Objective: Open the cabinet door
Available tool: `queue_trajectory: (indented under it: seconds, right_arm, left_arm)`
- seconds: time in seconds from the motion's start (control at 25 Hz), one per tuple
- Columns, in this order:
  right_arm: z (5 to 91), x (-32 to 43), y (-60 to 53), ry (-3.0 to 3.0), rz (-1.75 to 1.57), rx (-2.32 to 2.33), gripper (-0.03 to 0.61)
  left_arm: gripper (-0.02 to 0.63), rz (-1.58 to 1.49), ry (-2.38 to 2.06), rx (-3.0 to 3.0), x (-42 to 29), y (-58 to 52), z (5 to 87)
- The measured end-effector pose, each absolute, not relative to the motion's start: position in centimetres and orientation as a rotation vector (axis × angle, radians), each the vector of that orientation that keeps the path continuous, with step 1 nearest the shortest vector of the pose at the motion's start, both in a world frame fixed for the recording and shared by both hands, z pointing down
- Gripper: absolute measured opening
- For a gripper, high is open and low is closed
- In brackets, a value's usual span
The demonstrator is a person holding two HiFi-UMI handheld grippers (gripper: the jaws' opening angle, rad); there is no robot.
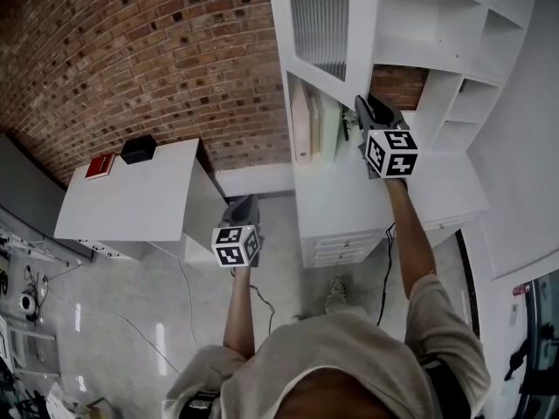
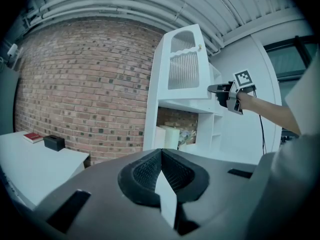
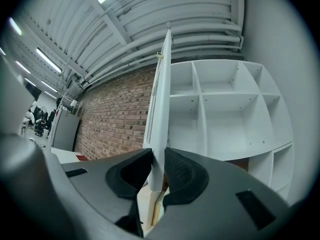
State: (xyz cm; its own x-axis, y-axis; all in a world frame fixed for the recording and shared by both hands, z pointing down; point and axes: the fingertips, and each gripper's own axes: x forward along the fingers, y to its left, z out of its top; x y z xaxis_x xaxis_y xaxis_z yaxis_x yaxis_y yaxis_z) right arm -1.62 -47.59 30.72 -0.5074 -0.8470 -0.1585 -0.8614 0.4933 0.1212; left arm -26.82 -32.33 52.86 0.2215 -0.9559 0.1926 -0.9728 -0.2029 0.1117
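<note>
- Right gripper view: the right tool (image 3: 157,160) is clamped on the bottom edge of the cabinet door (image 3: 162,99), which is swung out and seen edge-on in front of the white shelf unit (image 3: 225,114).
- Meanwhile the left tool (image 2: 161,152) has its jaws together with nothing in them, well apart from the cabinet and near the white tabletop (image 2: 30,159).

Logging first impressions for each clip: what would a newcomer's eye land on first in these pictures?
The white cabinet door stands open from the shelf unit, upper right in the head view, with its edge pinched between the jaws of the right gripper. Behind it a red brick wall fills the upper left. The left gripper hangs lower at centre, jaws together and holding nothing.
</note>
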Motion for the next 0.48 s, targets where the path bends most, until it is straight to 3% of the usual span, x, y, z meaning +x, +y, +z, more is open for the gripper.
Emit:
queue_trajectory:
  seconds: [0.48]
  right_arm:
    - [30.8, -7.1, -43.3, 2.696, 0.36, -1.474, 0.087]
  left_arm:
    - [0.026, 0.091, -1.886, 2.242, -29.8, -27.7, 53.0]
